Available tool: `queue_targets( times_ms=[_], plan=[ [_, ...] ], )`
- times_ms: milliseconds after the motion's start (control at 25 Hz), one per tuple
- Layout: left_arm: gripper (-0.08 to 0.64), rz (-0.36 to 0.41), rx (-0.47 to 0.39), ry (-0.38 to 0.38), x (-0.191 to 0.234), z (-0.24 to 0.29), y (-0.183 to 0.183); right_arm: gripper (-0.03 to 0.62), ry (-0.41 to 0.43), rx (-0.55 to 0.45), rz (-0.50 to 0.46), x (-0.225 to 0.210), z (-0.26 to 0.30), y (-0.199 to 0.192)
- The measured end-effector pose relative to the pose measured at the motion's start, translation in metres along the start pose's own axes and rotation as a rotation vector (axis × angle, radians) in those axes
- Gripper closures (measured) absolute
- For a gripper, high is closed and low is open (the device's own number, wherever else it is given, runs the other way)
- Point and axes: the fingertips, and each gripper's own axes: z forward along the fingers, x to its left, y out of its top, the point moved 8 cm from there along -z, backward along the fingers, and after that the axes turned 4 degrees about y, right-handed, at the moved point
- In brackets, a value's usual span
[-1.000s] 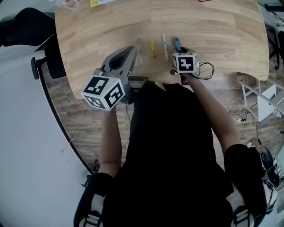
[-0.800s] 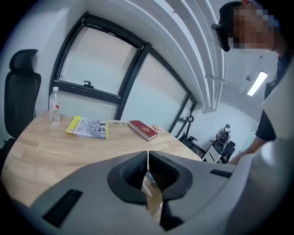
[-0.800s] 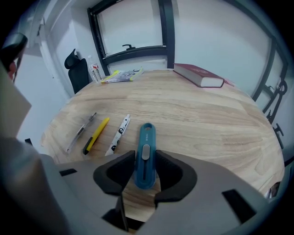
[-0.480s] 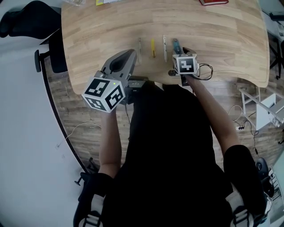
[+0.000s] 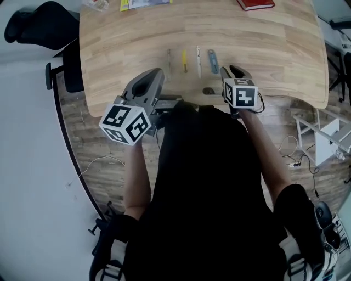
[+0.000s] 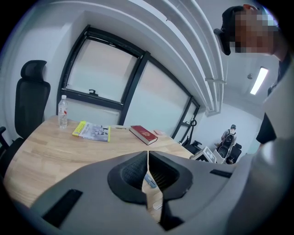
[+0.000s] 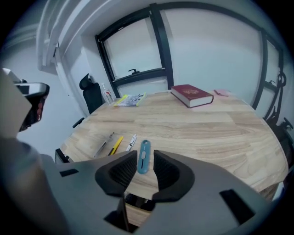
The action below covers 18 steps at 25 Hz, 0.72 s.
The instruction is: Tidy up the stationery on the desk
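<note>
Four items lie in a row on the wooden desk (image 5: 263, 44): a grey pen (image 5: 169, 59), a yellow pen (image 5: 185, 60), a white pen (image 5: 198, 60) and a blue box cutter (image 5: 211, 57). My right gripper (image 5: 233, 70) hovers just right of the cutter and nearer the front edge, open and empty. In the right gripper view the cutter (image 7: 145, 146) shows beyond the gap of the right gripper (image 7: 144, 153). My left gripper (image 5: 158, 71) hangs over the front edge left of the grey pen. Its jaws meet in the left gripper view, and the left gripper (image 6: 148, 153) holds nothing.
A red book (image 5: 255, 4), a yellow booklet (image 5: 145, 4) and a water bottle (image 5: 96, 4) lie along the far edge. A black cable grommet (image 5: 208, 91) sits at the front edge. A black office chair (image 5: 33, 24) stands left of the desk.
My right gripper has drawn back to the right, away from the blue cutter, which stays on the desk. The left gripper has hardly moved.
</note>
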Motion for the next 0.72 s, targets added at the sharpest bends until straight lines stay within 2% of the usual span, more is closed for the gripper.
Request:
queue_targets(
  times_ms=[200, 480, 720],
  plan=[
    [0.522, 0.01, 0.007, -0.038, 0.002, -0.016, -0.003, 0.551, 0.023, -0.099, 0.031, 0.015, -0.045, 0.003],
    [0.522, 0.028, 0.003, -0.106, 0.008, -0.047, 0.0, 0.572, 0.025, -0.177, 0.071, 0.06, -0.09, 0.002],
    [0.522, 0.085, -0.016, -0.182, 0.01, -0.075, -0.008, 0.572, 0.093, -0.319, 0.023, 0.114, -0.129, 0.01]
  ],
)
